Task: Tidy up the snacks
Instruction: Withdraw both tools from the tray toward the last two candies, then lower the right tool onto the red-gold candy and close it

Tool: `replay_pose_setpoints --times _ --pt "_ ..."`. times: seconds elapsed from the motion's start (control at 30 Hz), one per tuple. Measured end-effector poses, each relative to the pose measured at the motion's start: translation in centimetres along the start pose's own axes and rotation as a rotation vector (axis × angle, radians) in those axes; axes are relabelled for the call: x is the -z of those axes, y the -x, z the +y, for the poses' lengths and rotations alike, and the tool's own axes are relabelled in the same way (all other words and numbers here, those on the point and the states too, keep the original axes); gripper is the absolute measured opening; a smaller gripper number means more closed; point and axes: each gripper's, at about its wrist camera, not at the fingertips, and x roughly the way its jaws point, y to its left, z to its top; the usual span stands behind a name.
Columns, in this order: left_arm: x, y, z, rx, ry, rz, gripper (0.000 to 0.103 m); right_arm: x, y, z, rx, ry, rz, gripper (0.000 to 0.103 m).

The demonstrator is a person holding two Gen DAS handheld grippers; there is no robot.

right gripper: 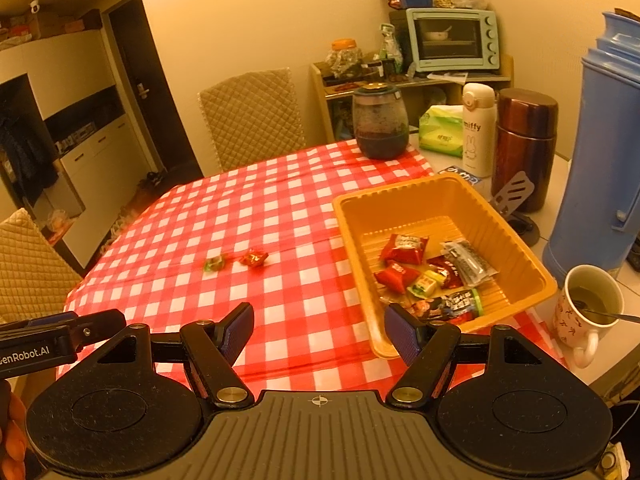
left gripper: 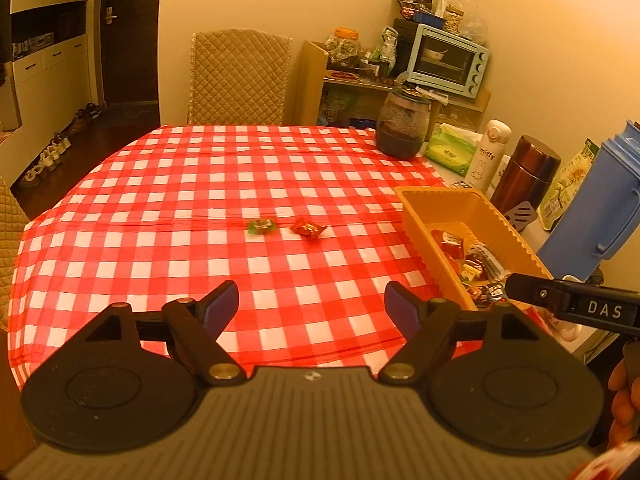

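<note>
A green wrapped candy (left gripper: 261, 226) and a red wrapped candy (left gripper: 307, 228) lie side by side on the red checked tablecloth (left gripper: 200, 184), well ahead of my left gripper (left gripper: 312, 306), which is open and empty. They also show in the right wrist view, green candy (right gripper: 215, 262) and red candy (right gripper: 254, 257). An orange tray (right gripper: 352, 216) at the right holds several wrapped snacks (right gripper: 432, 276); it also shows in the left wrist view (left gripper: 416, 216). My right gripper (right gripper: 319, 330) is open and empty, hovering by the tray's near left corner.
Along the table's right edge stand a dark glass jar (right gripper: 380, 124), a tissue pack (right gripper: 440, 130), a white Miffy bottle (right gripper: 477, 130), a brown flask (right gripper: 524, 148), a blue thermos jug (right gripper: 600, 160) and a mug of tea (right gripper: 588, 312). Quilted chairs (left gripper: 239, 76) stand behind and left.
</note>
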Motion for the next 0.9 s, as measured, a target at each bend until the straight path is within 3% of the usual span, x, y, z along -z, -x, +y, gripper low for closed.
replay_pose_setpoints --times 0.5,0.9 --pt "-0.5 -1.7 3.9 -0.036 0.036 0.019 0.078 -0.1 -3.1 2.6 -0.029 0.055 0.03 0.072" --pt "-1.5 -6.2 7.0 -0.071 0.015 0.057 0.082 -0.9 -8.4 4.7 -0.067 0.116 0.056 0.072"
